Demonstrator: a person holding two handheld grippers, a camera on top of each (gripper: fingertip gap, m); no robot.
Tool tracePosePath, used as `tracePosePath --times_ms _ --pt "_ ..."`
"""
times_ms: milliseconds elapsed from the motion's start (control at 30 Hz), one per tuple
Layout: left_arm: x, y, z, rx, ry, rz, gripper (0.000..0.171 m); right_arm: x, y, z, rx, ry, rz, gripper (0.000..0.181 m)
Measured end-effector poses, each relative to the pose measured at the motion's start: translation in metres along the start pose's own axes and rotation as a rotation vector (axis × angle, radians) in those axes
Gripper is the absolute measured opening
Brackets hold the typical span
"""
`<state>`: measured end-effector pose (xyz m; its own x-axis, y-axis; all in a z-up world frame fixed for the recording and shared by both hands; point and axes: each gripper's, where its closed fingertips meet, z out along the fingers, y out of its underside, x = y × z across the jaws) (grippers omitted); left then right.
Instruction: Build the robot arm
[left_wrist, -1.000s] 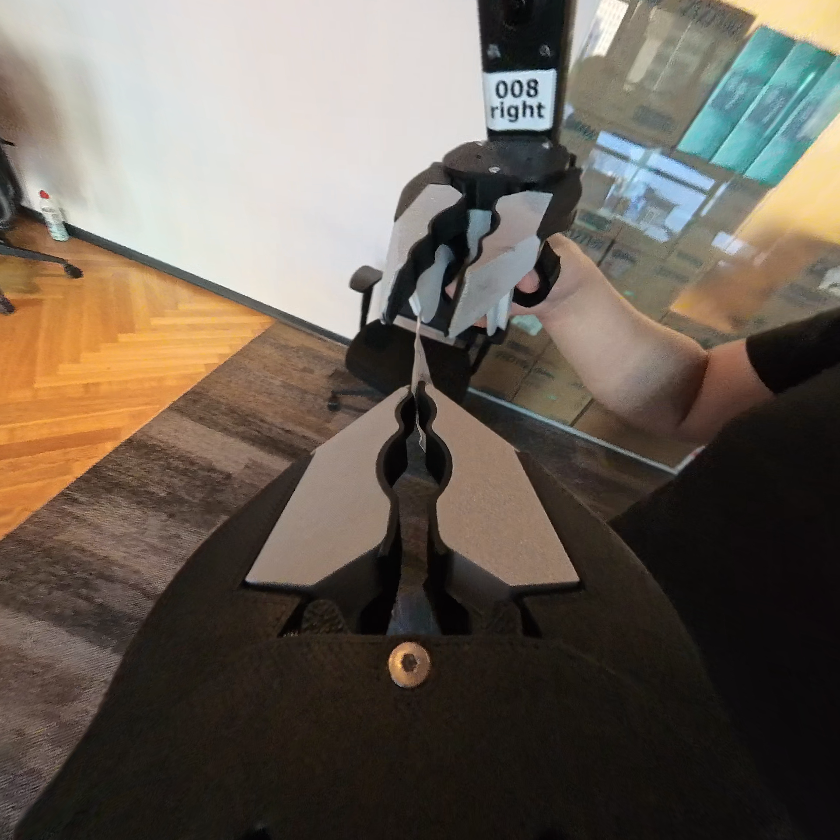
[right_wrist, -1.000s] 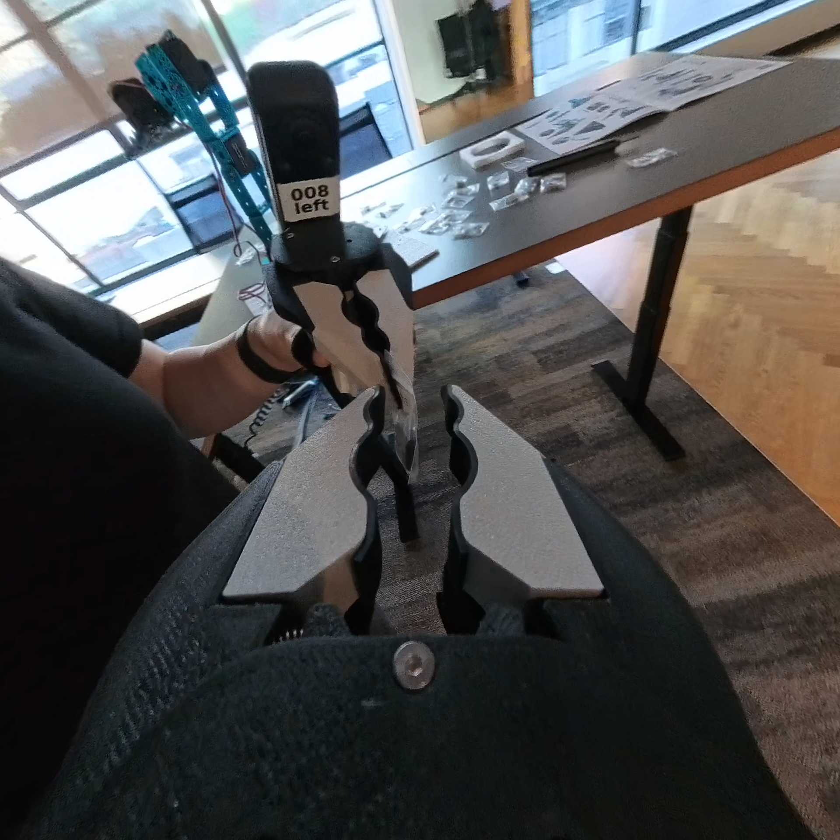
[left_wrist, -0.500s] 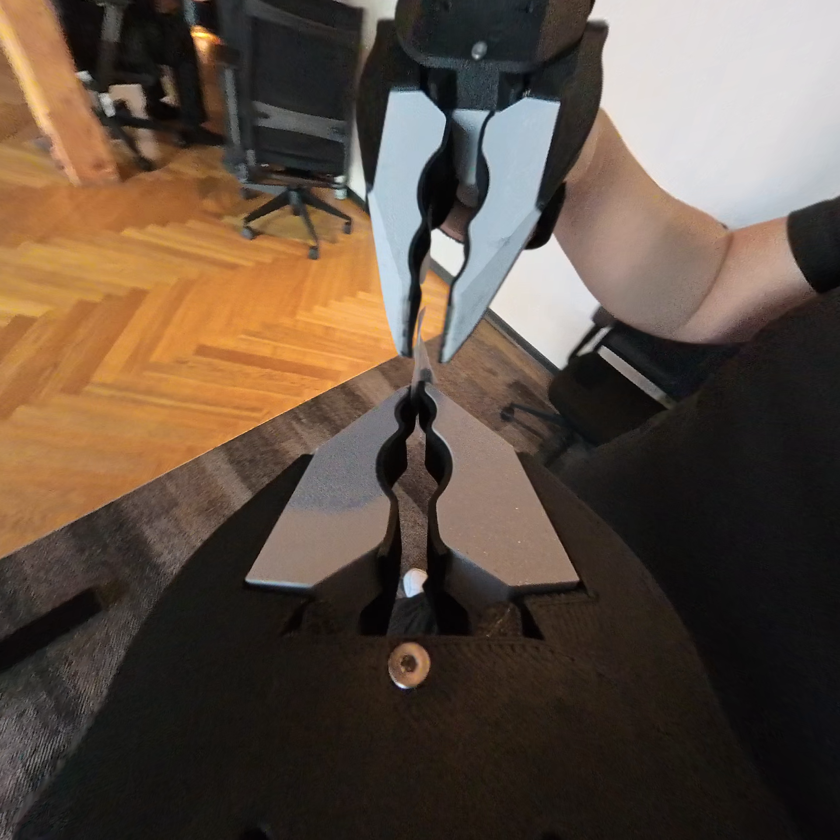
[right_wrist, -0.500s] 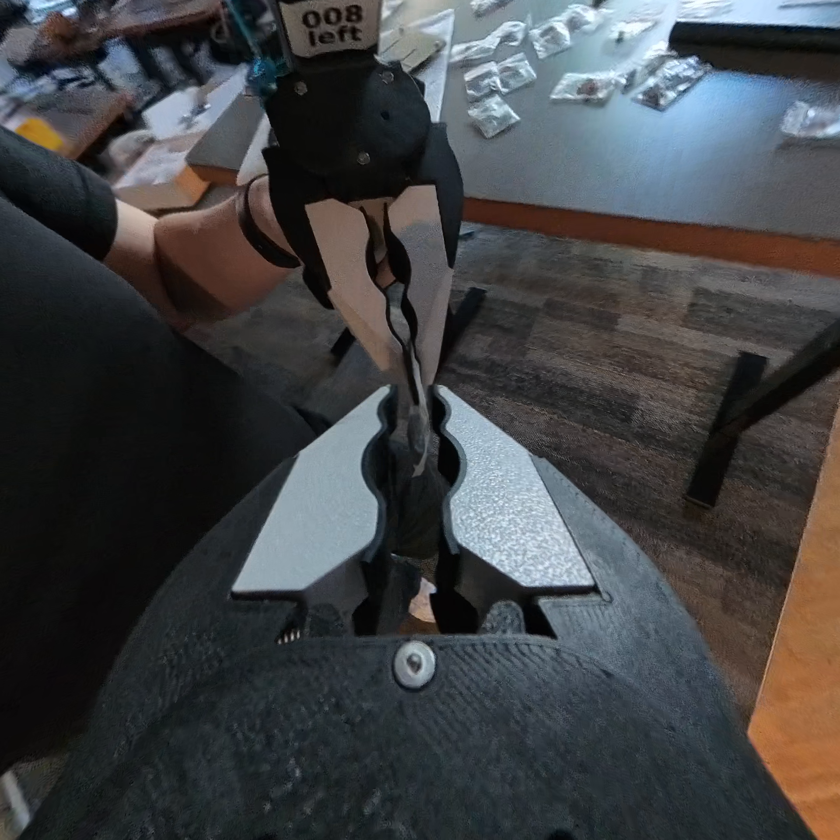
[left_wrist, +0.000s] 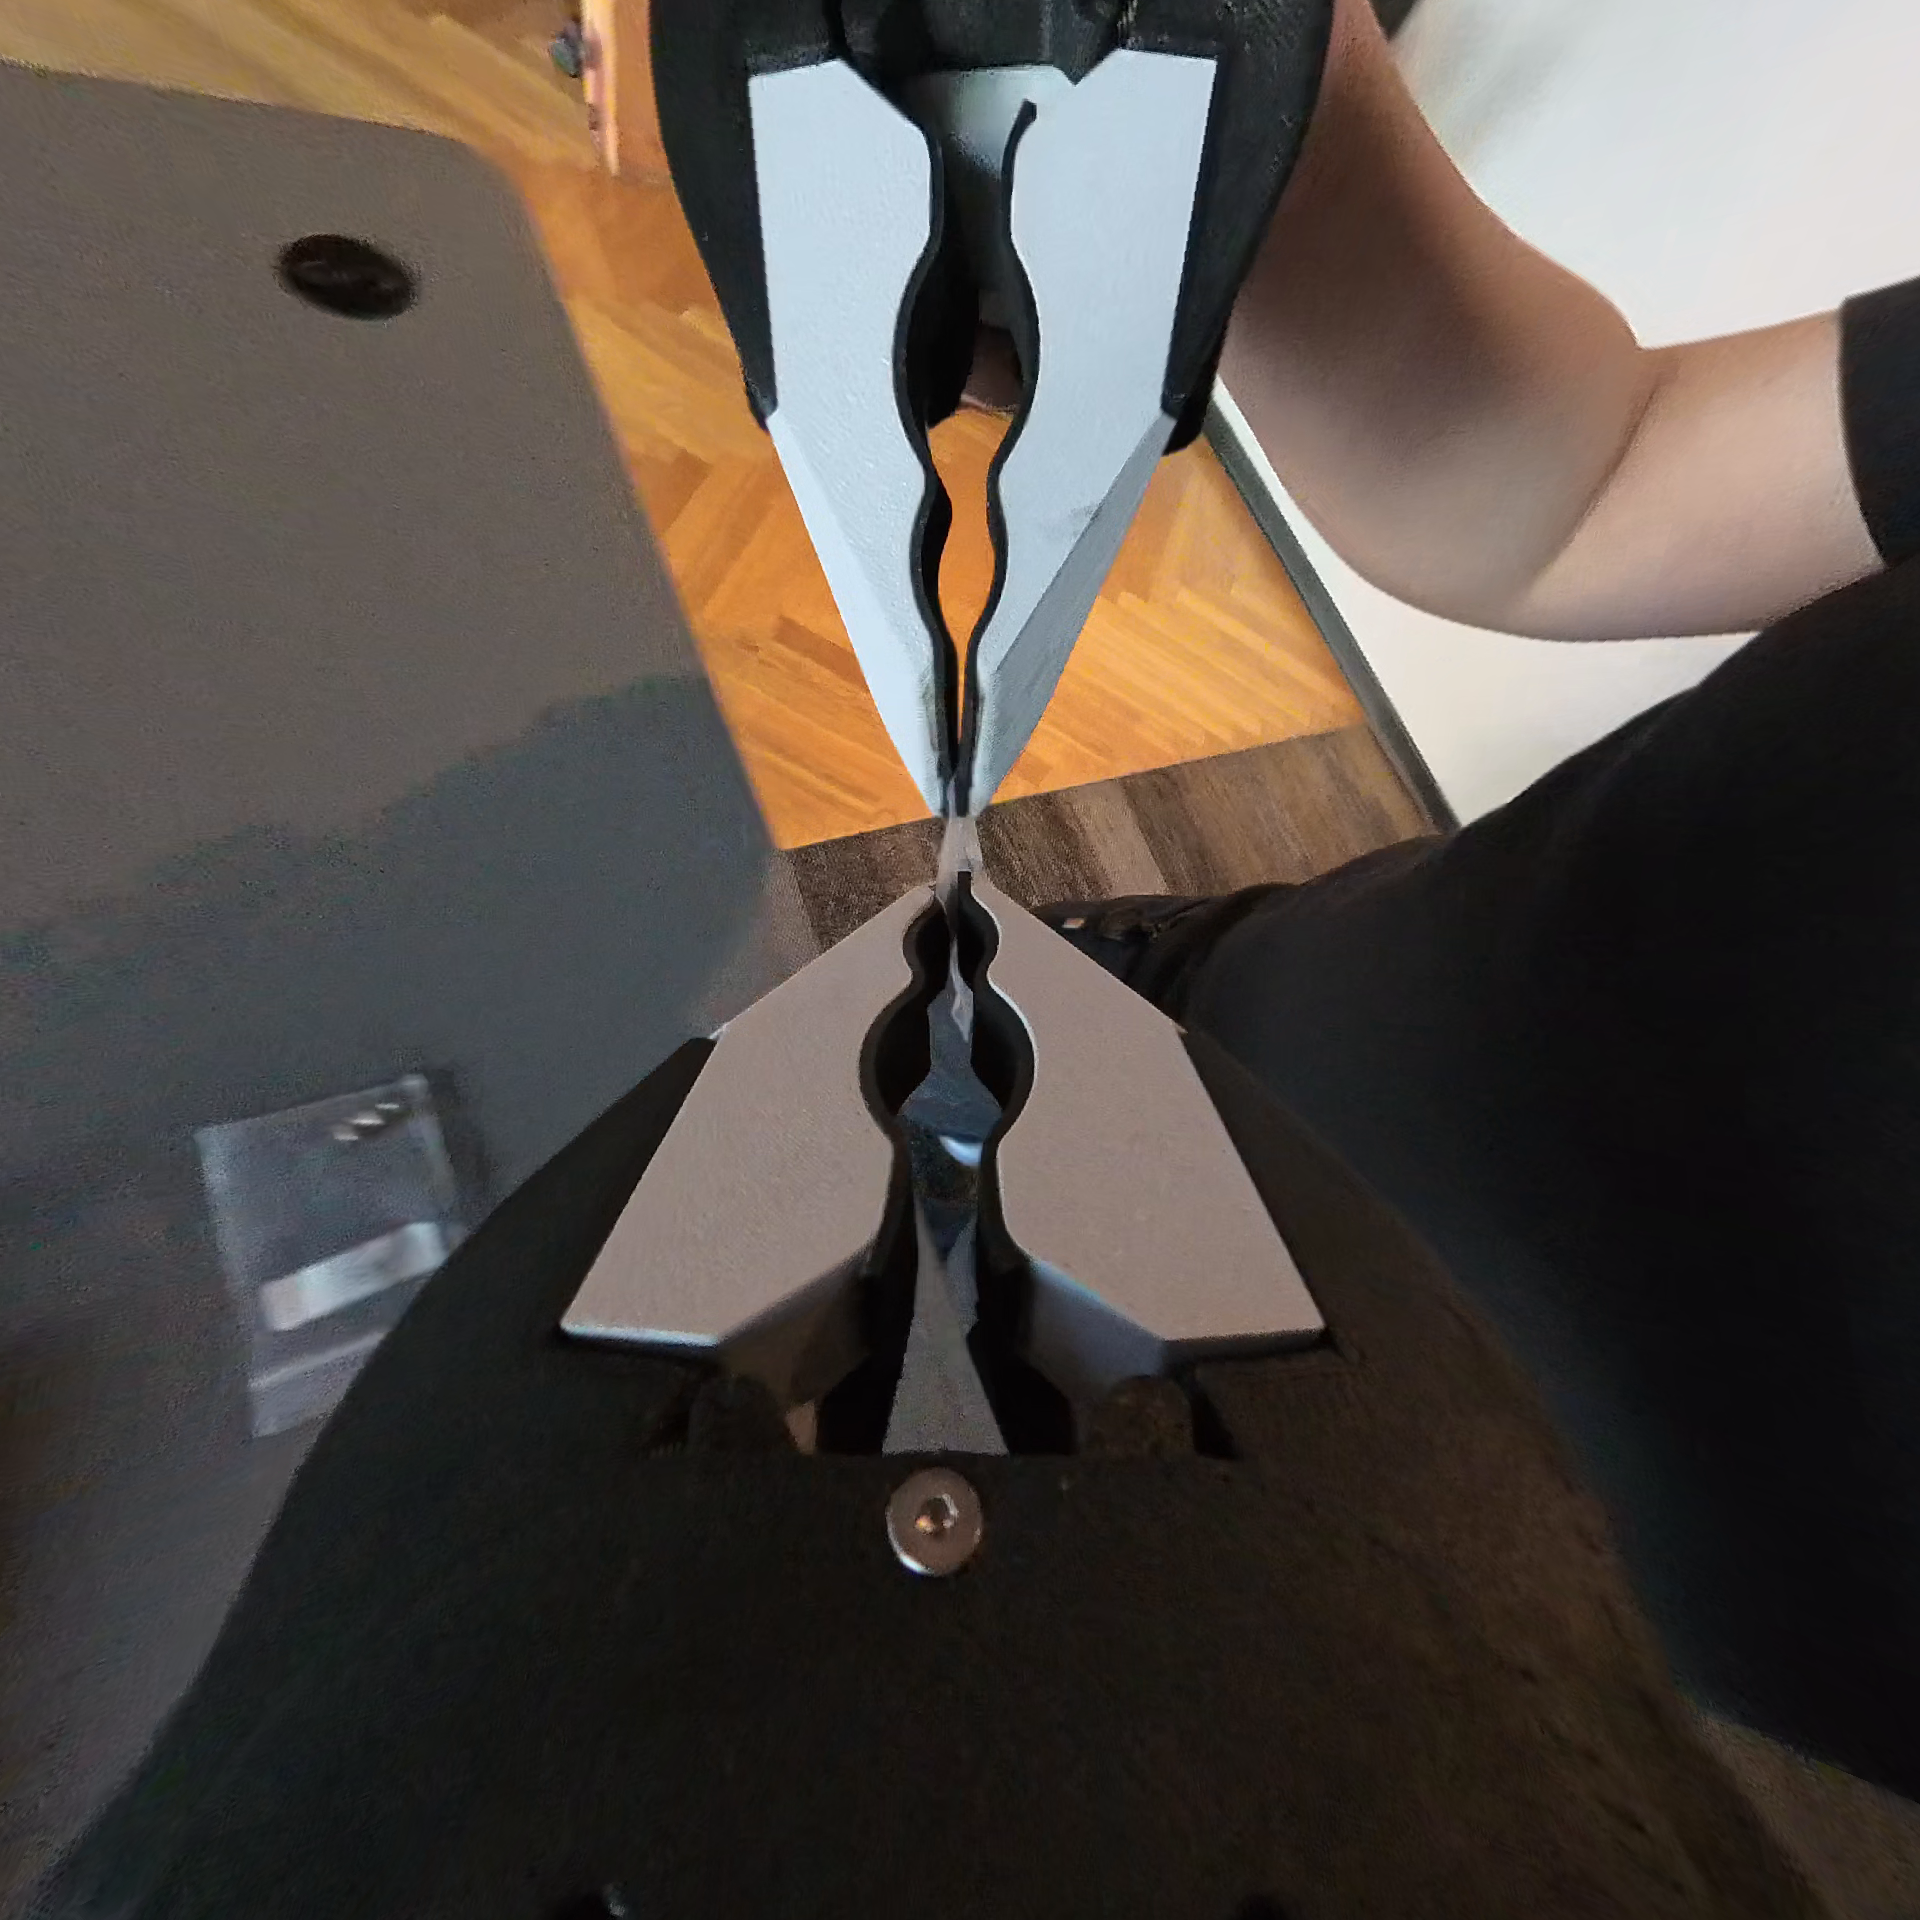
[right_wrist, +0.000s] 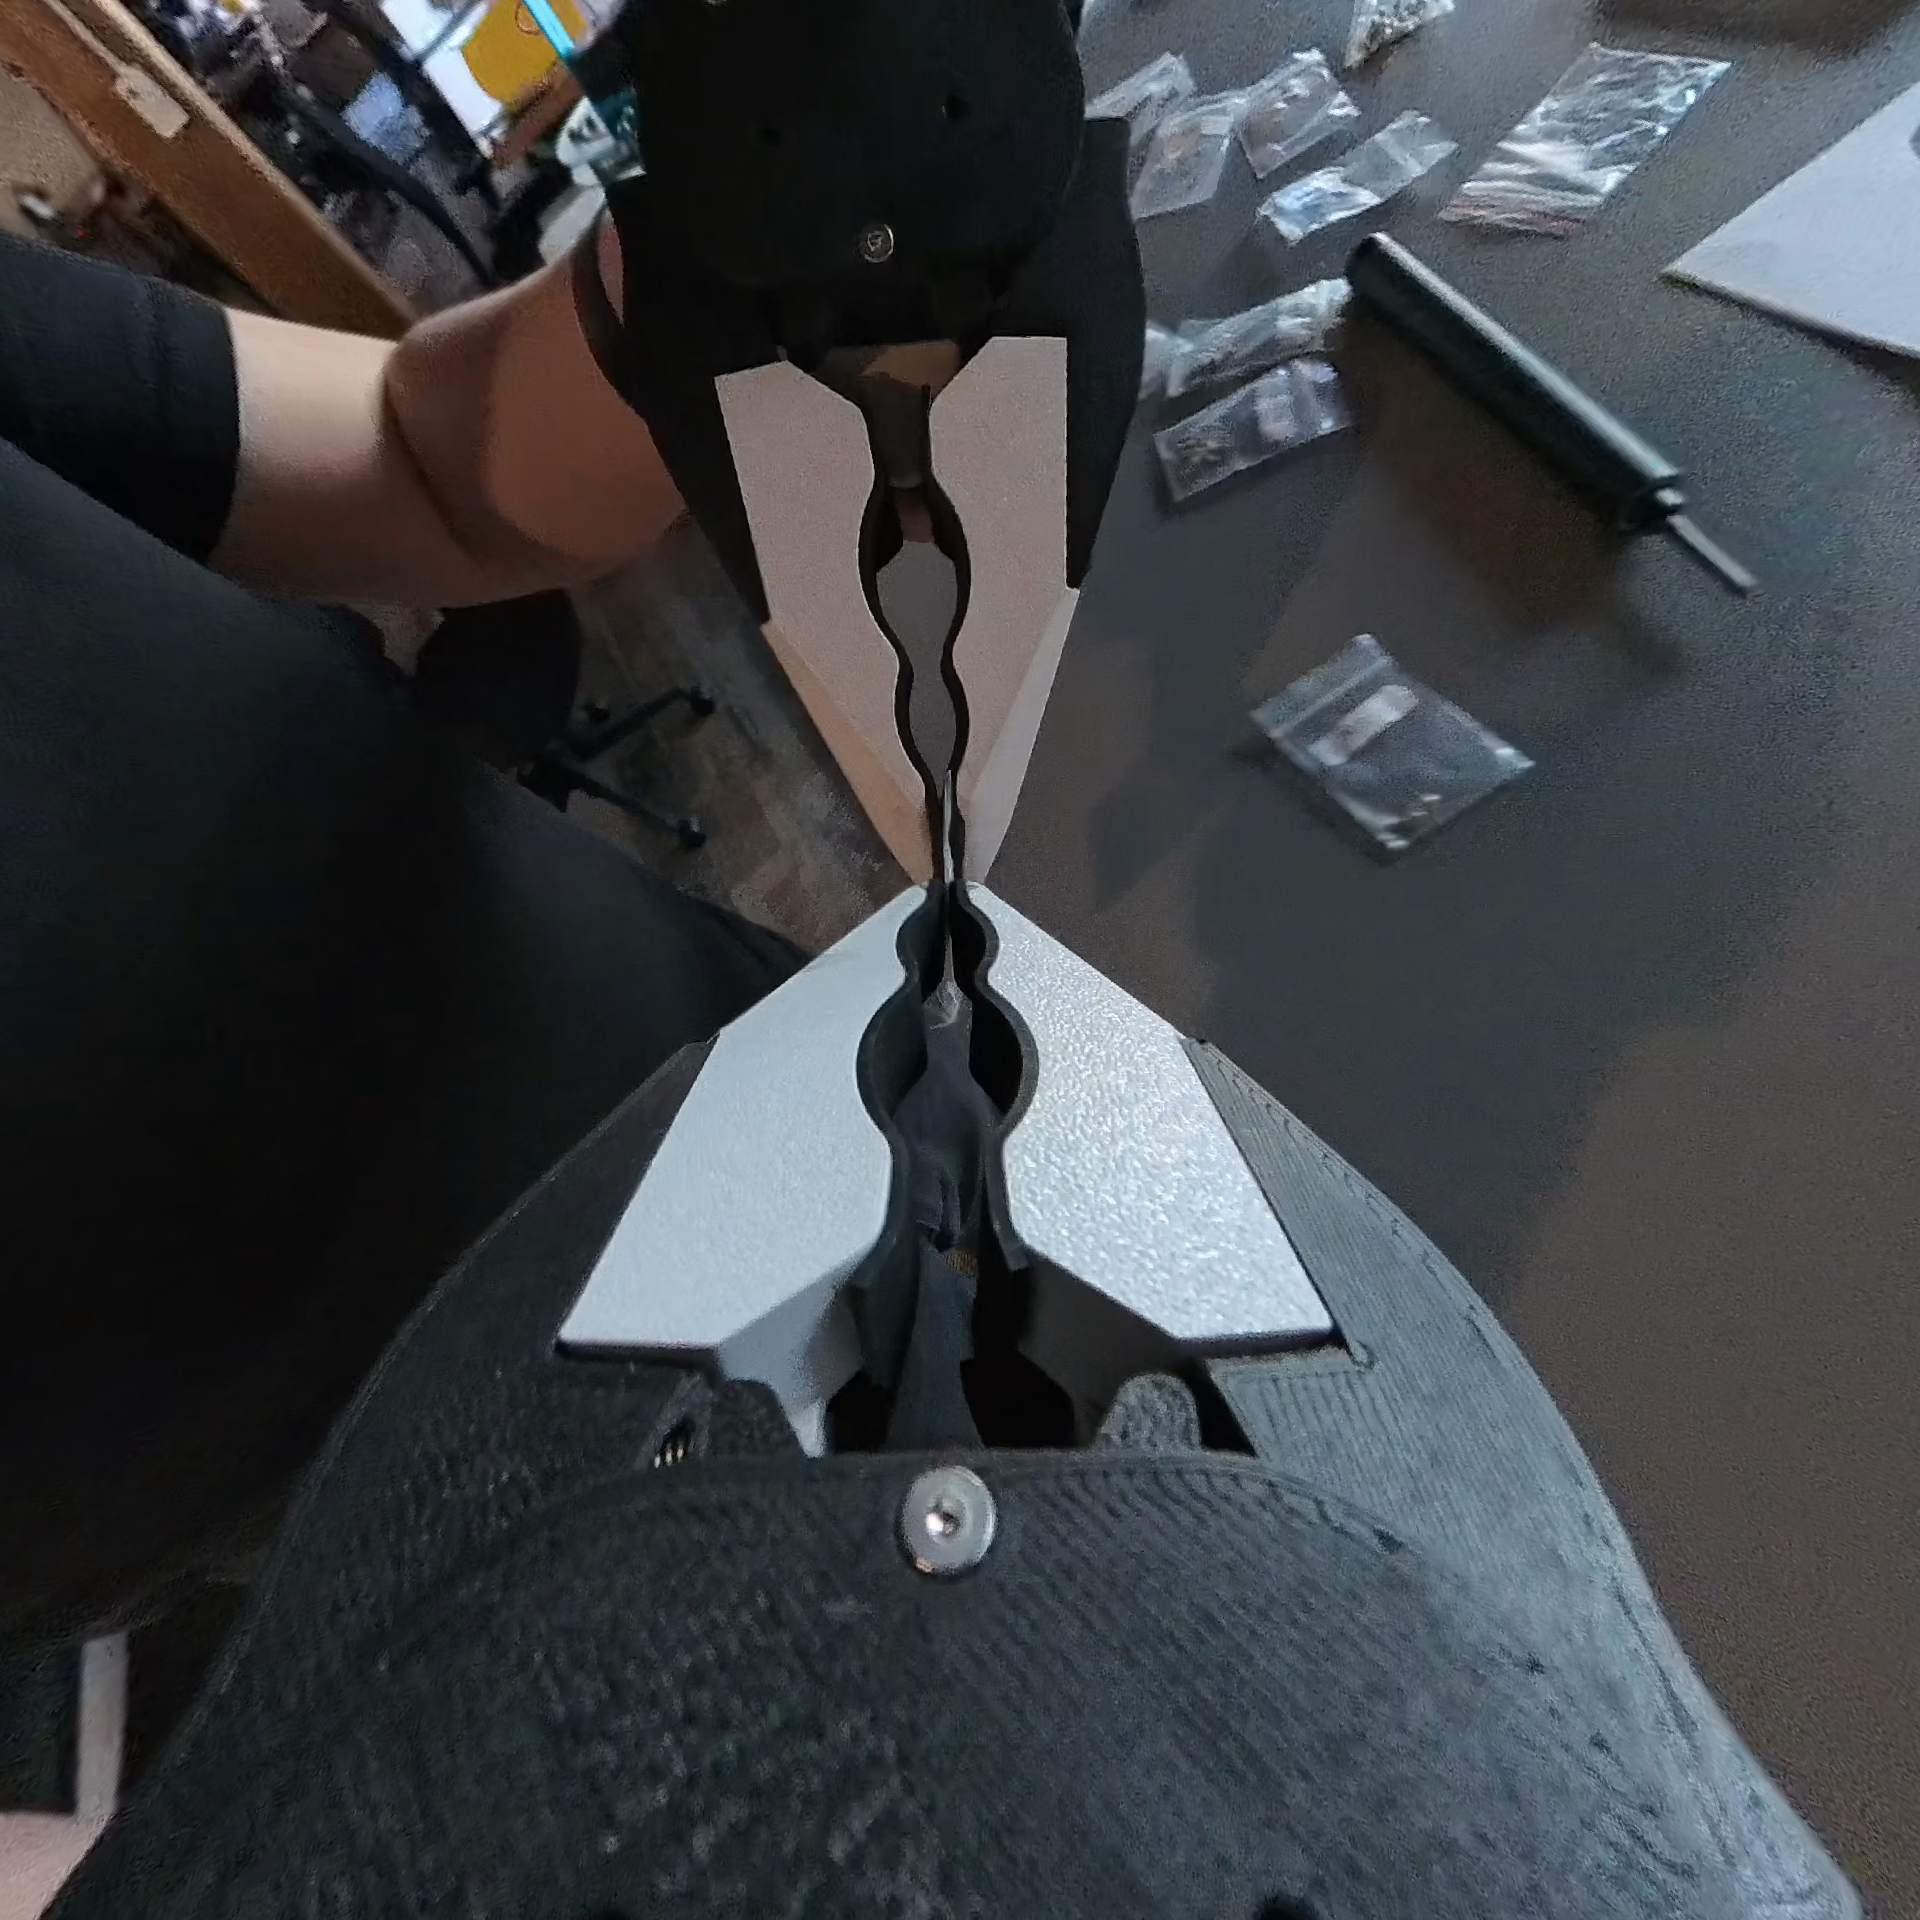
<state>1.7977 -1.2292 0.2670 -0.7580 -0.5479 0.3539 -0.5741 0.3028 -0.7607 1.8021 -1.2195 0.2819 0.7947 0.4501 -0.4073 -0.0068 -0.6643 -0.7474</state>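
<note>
My left gripper (left_wrist: 958, 906) and my right gripper (right_wrist: 951, 896) meet tip to tip in the air above a dark table (left_wrist: 312, 623). Both are shut on one small clear plastic bag (left_wrist: 958, 854), which is seen edge-on between the tips. The rest of the bag runs back between the left fingers. It also shows in the right wrist view (right_wrist: 943, 1003) inside the right jaws. The right gripper (left_wrist: 961, 795) points down at the left one, and the left gripper (right_wrist: 951, 831) shows the same way in the right wrist view. What the bag holds is hidden.
Another small clear bag (right_wrist: 1387, 743) lies on the table (right_wrist: 1455, 1039), also visible in the left wrist view (left_wrist: 332, 1236). Several more bags (right_wrist: 1299, 156), a black rod-shaped tool (right_wrist: 1517, 395) and a white sheet (right_wrist: 1829, 270) lie farther back. The person's arm (left_wrist: 1507, 468) and dark-clothed body are close. Both grippers' tips are close together, under 4 cm apart.
The right gripper, open around the bag before, has closed on it. Both grippers have swung from above the floor to above the dark table, still tip to tip.
</note>
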Motion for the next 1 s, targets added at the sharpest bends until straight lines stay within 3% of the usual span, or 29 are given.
tracePosePath --times_ms 100,233,300,367,467,567,700,867,1000 --pt "-0.054 -0.008 0.004 -0.011 -0.086 -0.038 0.000 0.051 -0.004 -0.006 -0.037 -0.047 -0.005 0.000" --pt "-0.140 -0.015 -0.013 0.050 -0.409 -0.223 0.018 0.131 -0.008 -0.015 0.013 -0.023 0.125 0.000" --pt "-0.161 -0.023 -0.028 0.186 -0.537 -0.335 0.017 0.161 -0.014 -0.021 0.090 -0.030 0.201 0.000" --pt "-0.161 -0.040 -0.033 0.395 -0.559 -0.486 0.000 0.183 -0.020 -0.028 0.168 -0.020 0.242 0.000" --pt "-0.164 -0.057 -0.023 0.640 -0.579 -0.707 0.000 0.190 -0.020 -0.035 0.175 -0.038 0.183 0.000" --pt "-0.176 -0.063 -0.017 0.790 -0.691 -0.801 0.005 0.193 -0.017 -0.039 0.150 0.025 -0.010 0.000" --pt "-0.181 -0.073 -0.007 0.907 -0.727 -0.882 0.017 0.192 -0.026 -0.049 0.179 0.100 -0.228 0.000" --pt "-0.191 -0.070 -0.013 1.057 -0.814 -0.893 0.016 0.183 -0.034 -0.052 0.248 0.104 -0.417 0.000" --pt "-0.191 -0.078 -0.006 1.150 -0.740 -0.912 0.024 0.180 -0.038 -0.056 0.272 0.171 -0.558 0.000"
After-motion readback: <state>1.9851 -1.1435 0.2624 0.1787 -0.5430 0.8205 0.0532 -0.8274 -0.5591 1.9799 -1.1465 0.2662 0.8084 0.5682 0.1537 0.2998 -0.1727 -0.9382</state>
